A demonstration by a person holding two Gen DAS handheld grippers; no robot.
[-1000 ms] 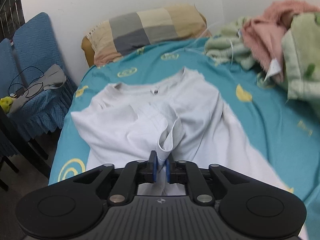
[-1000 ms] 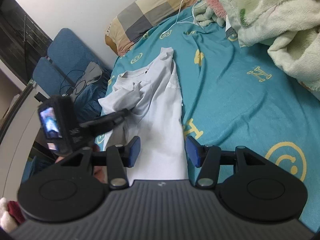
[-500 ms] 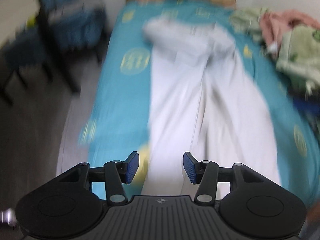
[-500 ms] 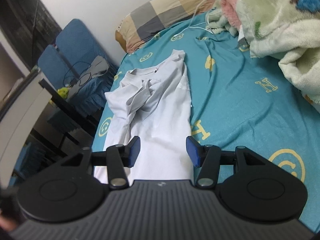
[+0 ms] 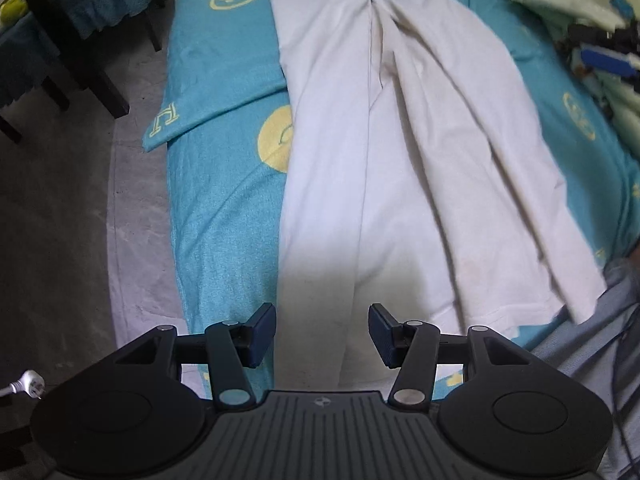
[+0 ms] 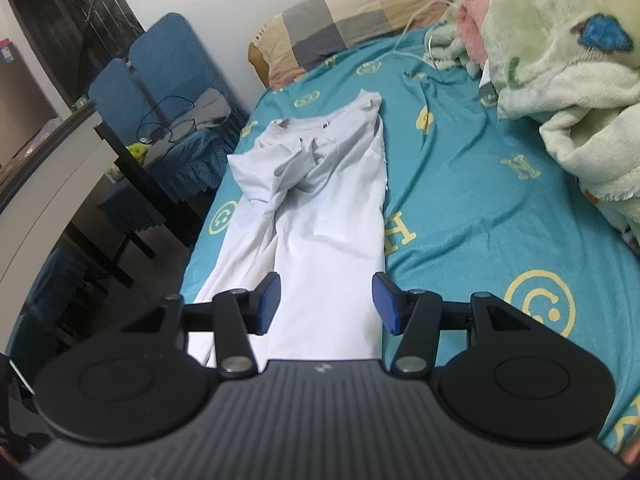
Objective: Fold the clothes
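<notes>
The teal bedsheet [image 6: 472, 208] carries yellow prints: smiley faces and block letters, an "H" readable beside the shirt and an "N" nearer the blankets. No brand text can be read on the small dark neck label of the white T-shirt [image 6: 332, 216], which lies lengthwise on the bed, its sleeves gathered in toward the chest and its hem toward the cameras. The left gripper [image 5: 322, 336] hovers over the hem with its fingers spread apart and nothing between them; the right gripper [image 6: 326, 302] is likewise spread wide and empty above the shirt's lower part. A checked pillow [image 6: 344, 20] lies against the white wall, fleece blankets [image 6: 560, 64] are heaped on the far side, and blue-covered chairs [image 6: 160, 72] stand beside the bed.
</notes>
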